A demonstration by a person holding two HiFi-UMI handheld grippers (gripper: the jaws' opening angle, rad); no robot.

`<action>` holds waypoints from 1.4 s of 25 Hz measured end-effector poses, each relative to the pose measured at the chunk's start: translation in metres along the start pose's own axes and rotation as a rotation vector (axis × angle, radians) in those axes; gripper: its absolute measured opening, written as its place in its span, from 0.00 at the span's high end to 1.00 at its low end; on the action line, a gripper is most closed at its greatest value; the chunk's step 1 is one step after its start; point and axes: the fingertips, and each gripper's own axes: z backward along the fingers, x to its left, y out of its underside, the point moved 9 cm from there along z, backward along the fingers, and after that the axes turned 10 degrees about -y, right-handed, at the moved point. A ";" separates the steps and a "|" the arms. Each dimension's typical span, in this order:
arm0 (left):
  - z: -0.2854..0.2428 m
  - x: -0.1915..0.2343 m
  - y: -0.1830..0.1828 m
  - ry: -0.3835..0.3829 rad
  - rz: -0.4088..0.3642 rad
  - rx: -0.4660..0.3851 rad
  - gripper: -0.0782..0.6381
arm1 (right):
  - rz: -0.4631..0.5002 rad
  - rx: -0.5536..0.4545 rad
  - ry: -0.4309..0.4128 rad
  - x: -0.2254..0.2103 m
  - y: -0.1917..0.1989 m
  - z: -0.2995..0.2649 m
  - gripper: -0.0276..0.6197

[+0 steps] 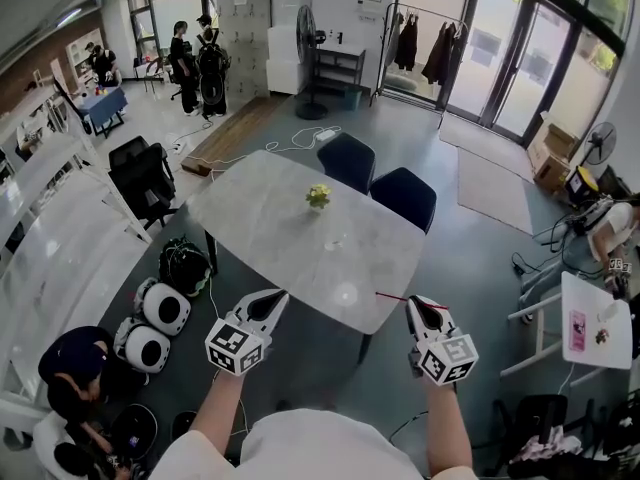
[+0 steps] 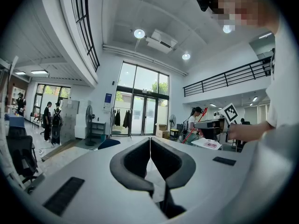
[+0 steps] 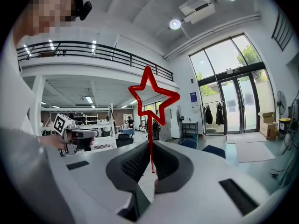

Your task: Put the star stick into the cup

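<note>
My right gripper (image 1: 421, 305) is shut on the thin red star stick (image 1: 396, 296), which pokes left over the near corner of the marble table (image 1: 270, 228). In the right gripper view the red star (image 3: 152, 96) stands above the jaws, and its stick (image 3: 150, 148) is pinched between the pads. My left gripper (image 1: 273, 301) hovers at the table's near edge with its jaws together and nothing between them (image 2: 150, 141). A small yellow-green object (image 1: 318, 196) sits mid-table; it is too small to tell whether it is the cup.
Two dark blue chairs (image 1: 347, 158) (image 1: 405, 194) stand at the table's far side. White round cases (image 1: 163, 308) and a black bag (image 1: 185, 265) lie on the floor at the left, near a crouching person (image 1: 70, 363). A small white table (image 1: 594, 298) stands at the right.
</note>
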 end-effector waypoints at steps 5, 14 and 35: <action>-0.002 -0.012 0.002 -0.013 0.002 0.003 0.86 | -0.007 0.001 -0.003 -0.010 0.002 0.010 0.93; -0.016 -0.038 0.004 -0.055 0.010 0.009 0.86 | -0.016 0.003 -0.032 -0.042 0.004 0.026 0.93; -0.041 -0.046 0.015 -0.116 0.013 0.009 0.86 | -0.043 0.011 -0.106 -0.082 0.018 0.004 0.93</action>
